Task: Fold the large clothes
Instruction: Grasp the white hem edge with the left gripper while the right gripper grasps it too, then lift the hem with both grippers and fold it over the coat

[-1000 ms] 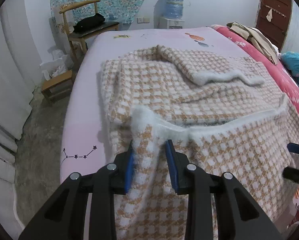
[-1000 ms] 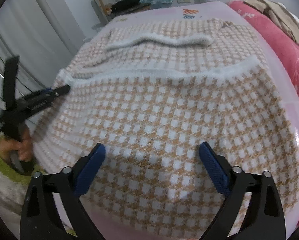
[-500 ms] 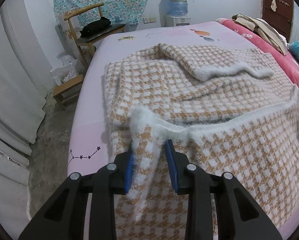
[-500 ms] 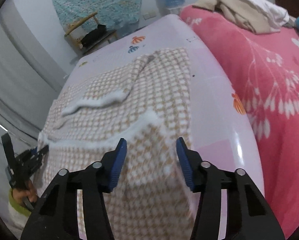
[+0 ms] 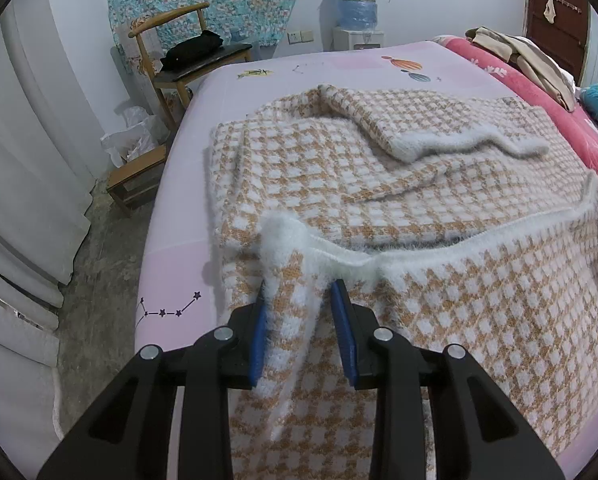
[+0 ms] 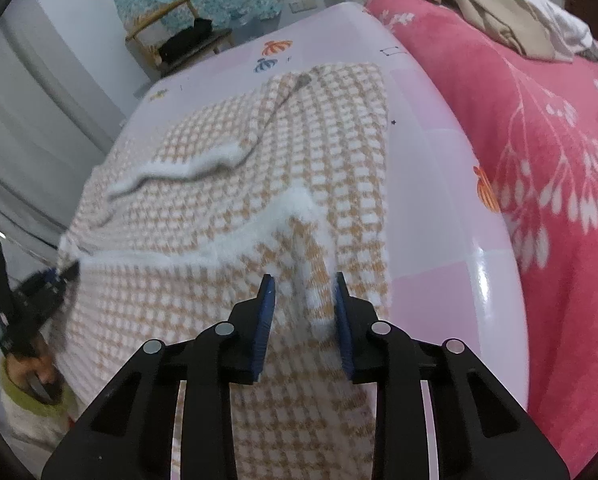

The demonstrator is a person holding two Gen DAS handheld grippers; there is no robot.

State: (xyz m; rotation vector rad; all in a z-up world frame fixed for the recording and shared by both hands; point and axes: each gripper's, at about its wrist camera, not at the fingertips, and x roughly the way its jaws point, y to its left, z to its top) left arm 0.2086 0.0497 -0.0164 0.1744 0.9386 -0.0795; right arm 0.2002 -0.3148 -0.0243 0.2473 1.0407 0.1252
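1. Right claw [image 6: 303,280]: we note that its jaws have just been closing, from a wide stance over flat cloth to a clamp on the right-hand corner of the sweater's white hem, which bunches between the blue pads. We judge that both near corners are now secured, so the lift-and-carry of the fold can begin.
2. Left claw [image 5: 299,286]: we find it clamped on the opposite hem corner, as it was a second ago; a ridge of checked knit stands up between its pads.
3. Bed [image 5: 171,248]: the pink sheet carries the whole garment; a red floral blanket [image 6: 539,160] lies along its right side.
4. Sweater [image 5: 379,168]: tan-and-white check, fuzzy knit, spread flat across the bed and draping over the near edge. We expect the soft, thick fabric to sag between the two grips.
5. Sleeve [image 5: 439,128]: folded across the chest, its white cuff pointing right.
6. Hem band [image 5: 479,236]: a white fluffy strip running between the two claws.
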